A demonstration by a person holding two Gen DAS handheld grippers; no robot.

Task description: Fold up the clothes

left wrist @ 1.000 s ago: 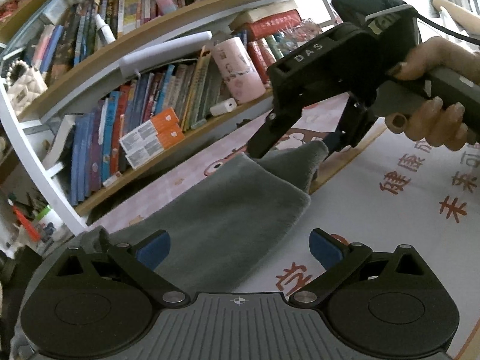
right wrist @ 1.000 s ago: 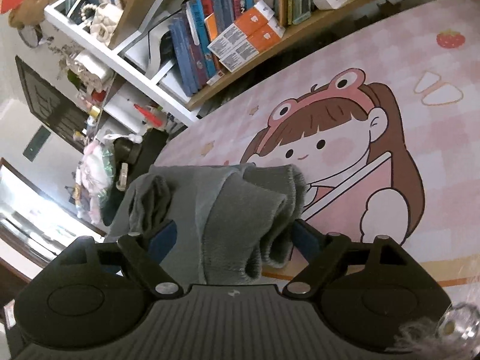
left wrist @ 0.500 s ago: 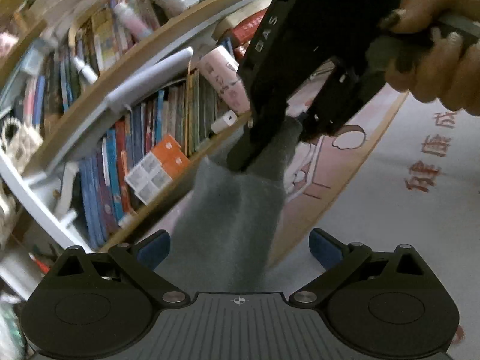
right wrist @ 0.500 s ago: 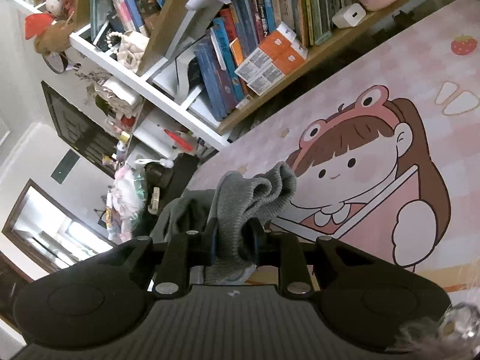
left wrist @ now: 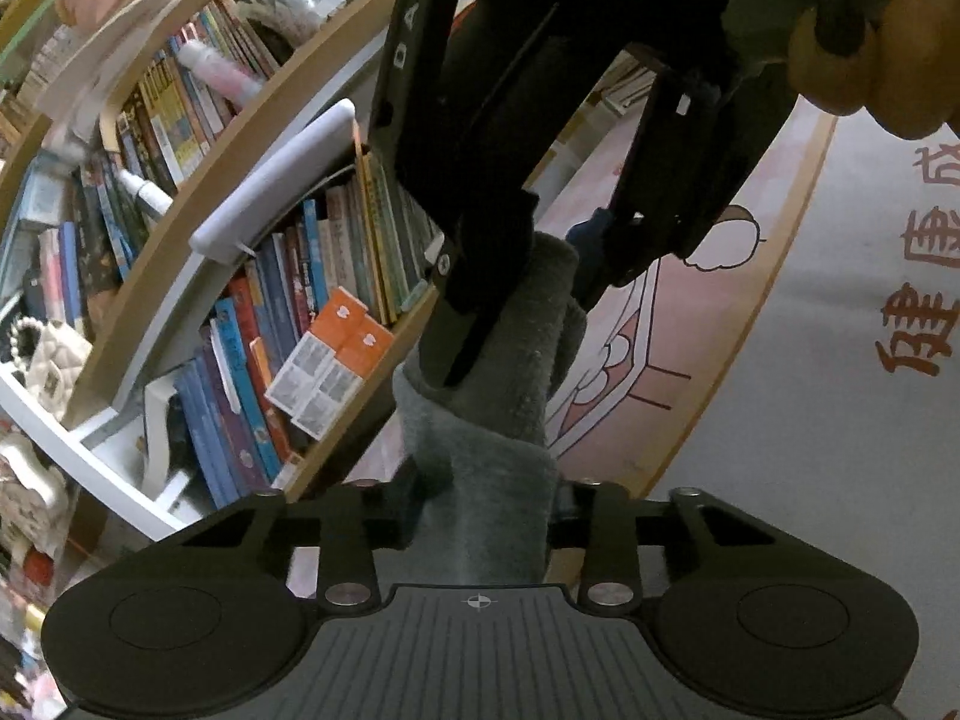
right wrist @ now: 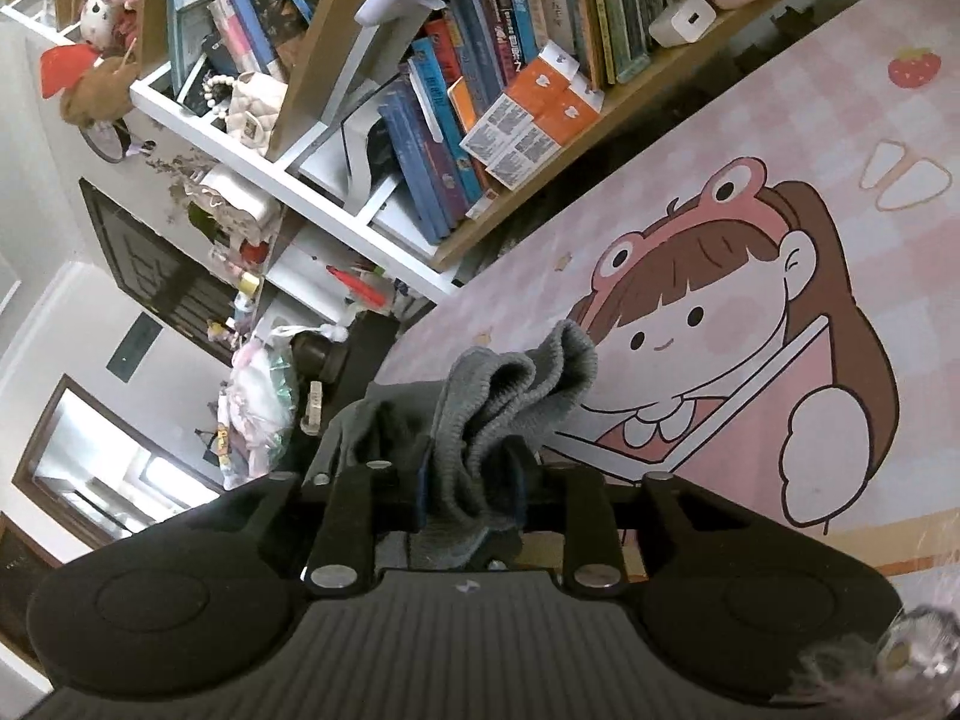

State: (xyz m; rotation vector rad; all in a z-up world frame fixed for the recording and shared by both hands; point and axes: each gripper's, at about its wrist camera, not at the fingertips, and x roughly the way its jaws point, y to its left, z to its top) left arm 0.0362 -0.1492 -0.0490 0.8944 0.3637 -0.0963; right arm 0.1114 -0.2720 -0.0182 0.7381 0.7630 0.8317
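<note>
A grey knit cloth (left wrist: 498,432) is stretched between my two grippers, lifted off the table. In the left wrist view my left gripper (left wrist: 486,498) is closing, its pads pressing on the near end of the cloth. Above it, my right gripper (left wrist: 528,312) grips the far end, with a person's hand (left wrist: 870,60) on its handle. In the right wrist view the bunched cloth (right wrist: 522,378) sits between the pads of my right gripper (right wrist: 471,492). Its jaws are opening slightly but still hold the folds.
A crowded bookshelf (right wrist: 480,90) runs along the far side of the table, with orange boxes (right wrist: 540,114) and a white charger (right wrist: 684,21) on its lowest board. A pink cartoon mat (right wrist: 750,300) covers the table, and a white mat with red characters (left wrist: 870,420) lies to the right.
My left gripper went from wide open to closed on the near end of the cloth. My right gripper closed on the far end and lifted it off the mat.
</note>
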